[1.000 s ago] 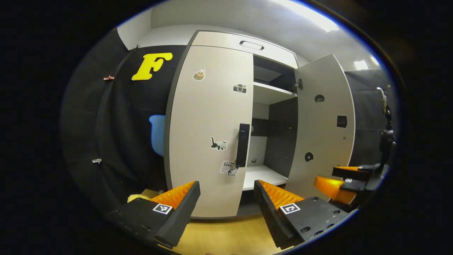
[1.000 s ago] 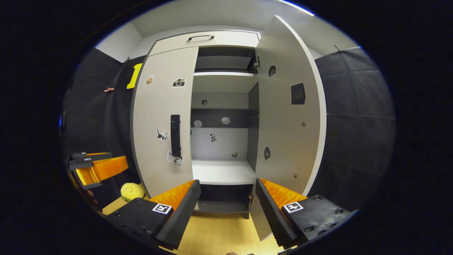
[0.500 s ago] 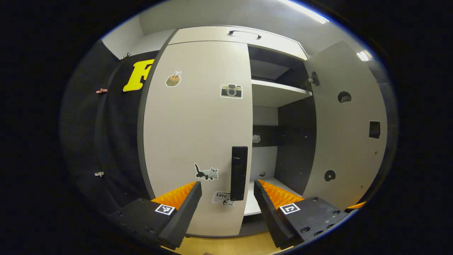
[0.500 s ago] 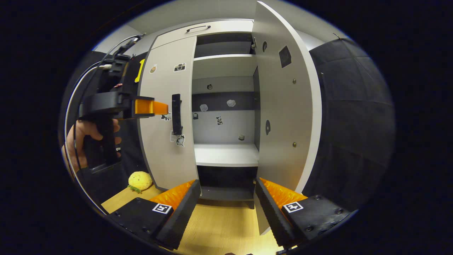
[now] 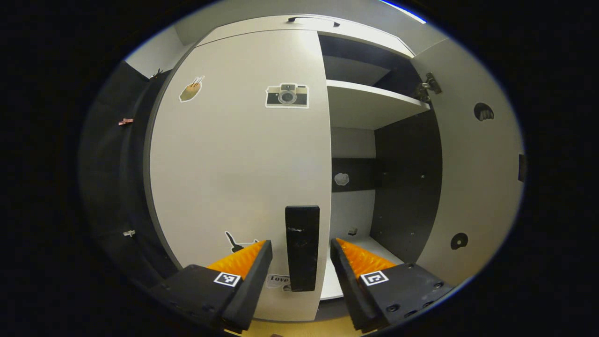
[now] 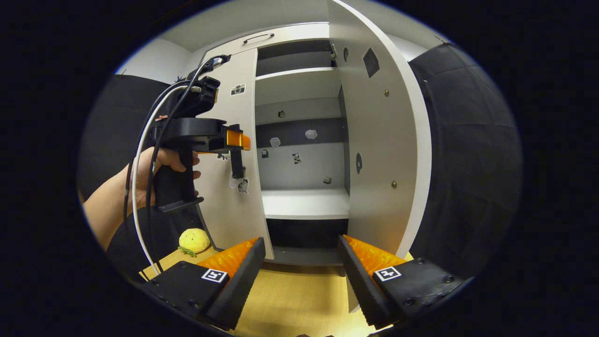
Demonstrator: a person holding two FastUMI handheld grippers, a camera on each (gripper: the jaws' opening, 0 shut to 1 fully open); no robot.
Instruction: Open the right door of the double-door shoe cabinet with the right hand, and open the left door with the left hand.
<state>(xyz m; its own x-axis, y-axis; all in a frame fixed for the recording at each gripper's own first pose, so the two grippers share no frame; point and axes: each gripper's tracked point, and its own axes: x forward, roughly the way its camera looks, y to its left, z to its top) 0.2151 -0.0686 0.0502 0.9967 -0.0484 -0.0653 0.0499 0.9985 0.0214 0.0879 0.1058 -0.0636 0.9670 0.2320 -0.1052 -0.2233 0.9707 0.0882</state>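
The shoe cabinet's left door [image 5: 238,164] is closed and carries several stickers. Its black vertical handle [image 5: 303,248] stands between the fingers of my left gripper [image 5: 299,243], which is open, with a gap on each side. The right door [image 5: 472,178] is swung wide open, baring white shelves [image 5: 369,105]. In the right gripper view, my right gripper [image 6: 302,241] is open and holds nothing, low in front of the open compartment, with the open right door [image 6: 379,140] to its right. There the left gripper [image 6: 238,139], held by a hand [image 6: 159,164], is at the left door's handle [image 6: 237,166].
A yellow plush toy [image 6: 194,240] lies on the wooden floor [image 6: 299,299] by the cabinet's left foot. A cable [image 6: 140,187] hangs from the left gripper. A drawer with a handle [image 5: 313,19] sits above the doors. Black cloth walls flank the cabinet.
My left gripper has risen and closed in on the left door until the handle came between its open fingers. The right gripper has drawn slightly back, still open.
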